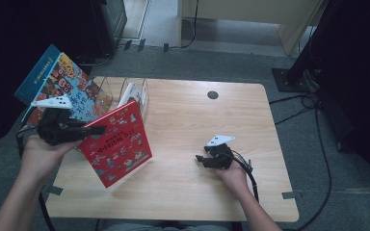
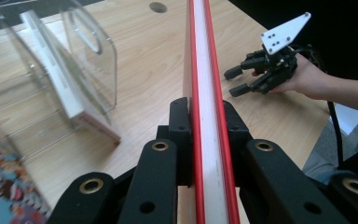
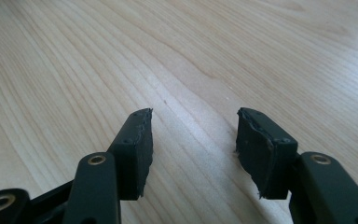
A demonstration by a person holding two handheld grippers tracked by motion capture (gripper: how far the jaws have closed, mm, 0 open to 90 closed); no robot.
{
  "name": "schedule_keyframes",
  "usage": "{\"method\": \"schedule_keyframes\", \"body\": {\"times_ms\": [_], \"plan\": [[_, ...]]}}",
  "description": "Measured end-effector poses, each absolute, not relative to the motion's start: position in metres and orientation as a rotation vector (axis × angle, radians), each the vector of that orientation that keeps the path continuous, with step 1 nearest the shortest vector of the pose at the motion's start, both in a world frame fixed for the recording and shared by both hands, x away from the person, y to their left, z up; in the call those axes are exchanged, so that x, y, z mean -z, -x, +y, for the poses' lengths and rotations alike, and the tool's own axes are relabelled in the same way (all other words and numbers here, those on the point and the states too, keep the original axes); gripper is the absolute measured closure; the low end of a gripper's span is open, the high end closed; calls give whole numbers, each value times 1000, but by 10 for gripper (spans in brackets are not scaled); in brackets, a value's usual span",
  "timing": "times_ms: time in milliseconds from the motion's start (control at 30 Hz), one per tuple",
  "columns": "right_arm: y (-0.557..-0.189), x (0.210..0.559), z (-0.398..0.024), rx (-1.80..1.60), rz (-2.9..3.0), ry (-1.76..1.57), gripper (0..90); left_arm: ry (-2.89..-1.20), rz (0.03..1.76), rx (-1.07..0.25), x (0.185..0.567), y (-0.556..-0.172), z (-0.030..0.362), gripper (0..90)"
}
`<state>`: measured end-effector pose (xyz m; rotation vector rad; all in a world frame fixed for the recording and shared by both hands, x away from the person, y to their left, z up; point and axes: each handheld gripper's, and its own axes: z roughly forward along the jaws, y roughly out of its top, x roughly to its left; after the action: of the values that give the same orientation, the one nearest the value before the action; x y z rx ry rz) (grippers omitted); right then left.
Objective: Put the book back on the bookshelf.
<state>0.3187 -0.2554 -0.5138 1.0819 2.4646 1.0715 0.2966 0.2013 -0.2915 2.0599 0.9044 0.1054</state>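
Dim, soft-focus high view — dark corners, brighter gripper views, blurred near edges.

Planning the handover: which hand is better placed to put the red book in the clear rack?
Left. Its tongs are shut on the red book beside the clear rack; the right tongs stand open over bare table.

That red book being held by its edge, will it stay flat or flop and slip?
The red book probably stays stiff: it juts out flat from the left gripper, with no sag showing. Its cover looks glossy, so it might slide in the narrow edge grip. Set on its edge on the table, such a thin book would likely tip over.
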Motion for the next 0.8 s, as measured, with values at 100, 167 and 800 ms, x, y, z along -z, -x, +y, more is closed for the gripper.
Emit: {"method": "schedule_keyframes", "body": {"times_ms": [100,167,800], "plan": [[-319,515,-253,-1069,2461,-1052,464,-2048,937,-117,290,-291,213,807],[-318,516,-251,-1064,2454,-1039,456,-2043,956,-130,291,-288,220,807],[-317,522,-249,-1119,2396,-1025,387,-1969,1149,-228,296,-284,270,807]]}}
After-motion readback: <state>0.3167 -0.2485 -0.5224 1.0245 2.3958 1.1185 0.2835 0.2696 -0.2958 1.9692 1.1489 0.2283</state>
